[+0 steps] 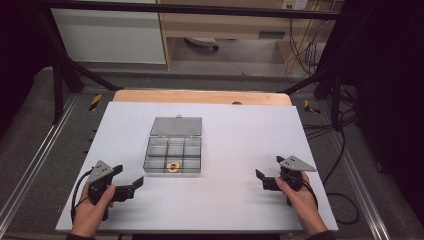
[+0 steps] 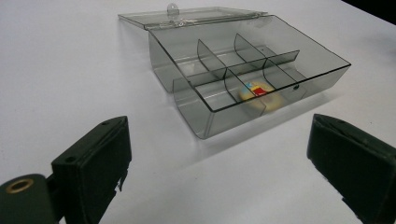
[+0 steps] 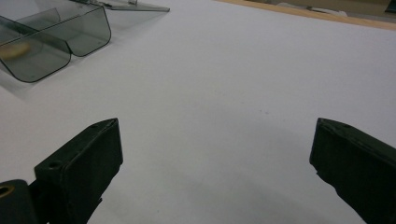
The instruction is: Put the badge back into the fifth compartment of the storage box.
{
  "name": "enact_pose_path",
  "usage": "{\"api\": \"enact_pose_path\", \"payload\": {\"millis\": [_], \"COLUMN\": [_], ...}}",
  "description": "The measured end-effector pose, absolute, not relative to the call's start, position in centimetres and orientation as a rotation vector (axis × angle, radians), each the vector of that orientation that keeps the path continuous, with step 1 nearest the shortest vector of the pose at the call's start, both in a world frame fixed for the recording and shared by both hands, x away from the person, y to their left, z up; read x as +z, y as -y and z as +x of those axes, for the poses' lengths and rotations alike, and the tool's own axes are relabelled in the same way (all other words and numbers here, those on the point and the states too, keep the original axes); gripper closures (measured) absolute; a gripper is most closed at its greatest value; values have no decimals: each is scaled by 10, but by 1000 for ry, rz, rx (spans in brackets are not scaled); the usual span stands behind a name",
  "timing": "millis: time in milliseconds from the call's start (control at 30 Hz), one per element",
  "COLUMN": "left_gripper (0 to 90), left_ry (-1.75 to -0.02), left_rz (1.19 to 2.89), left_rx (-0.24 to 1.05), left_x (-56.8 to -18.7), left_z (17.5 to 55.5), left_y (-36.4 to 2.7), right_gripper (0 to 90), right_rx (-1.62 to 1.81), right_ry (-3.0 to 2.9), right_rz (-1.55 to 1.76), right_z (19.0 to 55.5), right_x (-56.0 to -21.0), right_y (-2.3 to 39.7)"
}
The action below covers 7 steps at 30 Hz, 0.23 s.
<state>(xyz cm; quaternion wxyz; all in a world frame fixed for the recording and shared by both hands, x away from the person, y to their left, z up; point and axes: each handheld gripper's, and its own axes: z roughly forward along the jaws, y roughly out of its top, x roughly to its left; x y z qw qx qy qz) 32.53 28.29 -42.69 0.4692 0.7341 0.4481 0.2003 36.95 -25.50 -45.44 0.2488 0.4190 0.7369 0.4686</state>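
Lying ahead of the left gripper (image 1: 131,181) and well off to the side of the right gripper (image 1: 268,172), the clear compartment box (image 1: 173,155) points its flat-open lid (image 1: 177,126) away from both, one near compartment holding a small yellow disc (image 1: 173,166), while both grippers gape wide, empty, over the white table (image 1: 240,145).

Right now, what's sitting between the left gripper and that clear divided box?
Nothing: in the high view and the left gripper view, only bare white table lies between the left gripper and the box.
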Motion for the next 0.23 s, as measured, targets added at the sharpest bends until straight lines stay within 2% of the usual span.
{"api": "enact_pose_path", "payload": {"millis": [233], "left_gripper": [68], "left_ry": [-1096], "left_rz": [1803], "left_rx": [485], "left_x": [-428], "left_z": [326], "left_y": [-282], "right_gripper": [45], "right_rx": [1264], "right_ry": [-2007], "right_rz": [1164], "right_z": [382], "right_x": [-453], "right_y": [250]}}
